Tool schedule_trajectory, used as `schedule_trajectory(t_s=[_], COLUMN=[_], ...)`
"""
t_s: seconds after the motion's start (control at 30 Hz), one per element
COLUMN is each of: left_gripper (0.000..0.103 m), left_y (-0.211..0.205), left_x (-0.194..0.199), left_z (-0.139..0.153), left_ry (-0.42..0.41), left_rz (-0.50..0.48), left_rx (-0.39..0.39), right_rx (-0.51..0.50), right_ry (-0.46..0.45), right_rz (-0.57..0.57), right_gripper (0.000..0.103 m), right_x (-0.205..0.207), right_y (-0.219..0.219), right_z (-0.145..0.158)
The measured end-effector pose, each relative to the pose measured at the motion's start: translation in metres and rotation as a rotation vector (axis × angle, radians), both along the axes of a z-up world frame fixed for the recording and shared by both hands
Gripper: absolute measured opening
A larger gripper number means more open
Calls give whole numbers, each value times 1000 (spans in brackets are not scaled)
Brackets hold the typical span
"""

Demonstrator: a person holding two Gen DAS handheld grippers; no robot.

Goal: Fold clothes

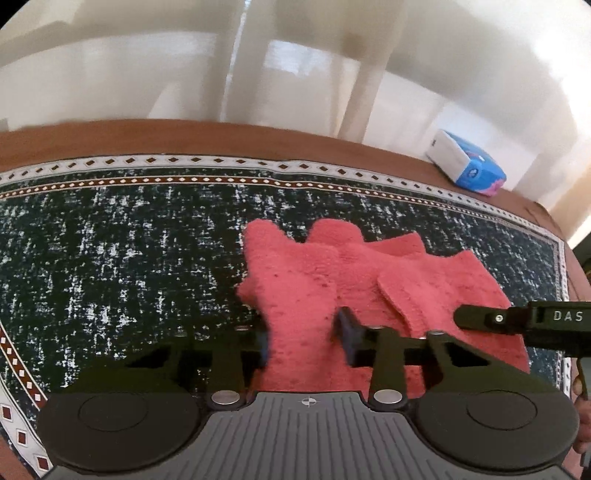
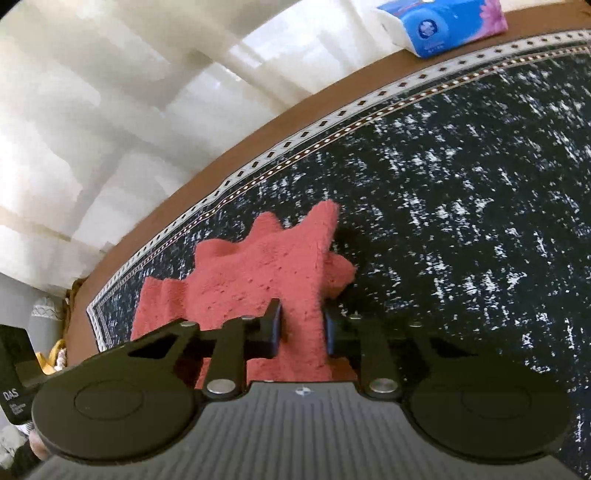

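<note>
A pink fuzzy garment [image 1: 332, 280] lies crumpled on a dark speckled cloth, right of centre in the left wrist view. My left gripper [image 1: 304, 338] has its jaws well apart with a fold of the garment between them. In the right wrist view the same garment [image 2: 251, 280] runs from the centre to the lower left. My right gripper [image 2: 303, 326] has its jaws partly closed around a raised fold of it, and the cloth fills the gap. The right gripper's body [image 1: 524, 321] shows at the right edge of the left wrist view.
The dark speckled cloth [image 1: 129, 240] with a patterned white border covers a brown table [image 1: 221, 138]. A blue and white tissue pack [image 1: 469, 166] lies at the far right table edge; it also shows in the right wrist view [image 2: 443, 26]. Pale curtains hang behind.
</note>
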State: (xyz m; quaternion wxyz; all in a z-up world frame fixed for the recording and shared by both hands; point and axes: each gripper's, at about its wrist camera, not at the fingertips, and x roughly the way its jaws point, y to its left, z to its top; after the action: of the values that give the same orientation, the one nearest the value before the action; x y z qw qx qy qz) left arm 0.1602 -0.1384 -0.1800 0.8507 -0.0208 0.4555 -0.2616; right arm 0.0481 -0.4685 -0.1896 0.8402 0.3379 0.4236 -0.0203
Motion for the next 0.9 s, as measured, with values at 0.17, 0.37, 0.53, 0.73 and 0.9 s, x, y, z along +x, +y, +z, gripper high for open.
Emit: schedule_trajectory(t_s=[0.17, 0.37, 0.53, 0.73, 0.9], left_gripper=[16, 16, 16, 16, 16], left_y=[0, 8, 1, -31, -85], left_x=[-8, -24, -39, -59, -74], left_z=[16, 51, 82, 109, 122], left_ry=[-41, -97, -171, -232, -262], left_rz=[-30, -26, -62, -99, -117], left_rx=[6, -61, -96, -118, -121], right_rx=[-12, -40, -70, -98, -109], right_ry=[-14, -103, -169, -227, -274], right_rz=[2, 29, 24, 10, -14], right_gripper=[21, 20, 20, 20, 20], right_x=[-1, -14, -32, -49, -66], right_y=[4, 13, 11, -10, -55], right_z=[14, 54, 88, 114, 126])
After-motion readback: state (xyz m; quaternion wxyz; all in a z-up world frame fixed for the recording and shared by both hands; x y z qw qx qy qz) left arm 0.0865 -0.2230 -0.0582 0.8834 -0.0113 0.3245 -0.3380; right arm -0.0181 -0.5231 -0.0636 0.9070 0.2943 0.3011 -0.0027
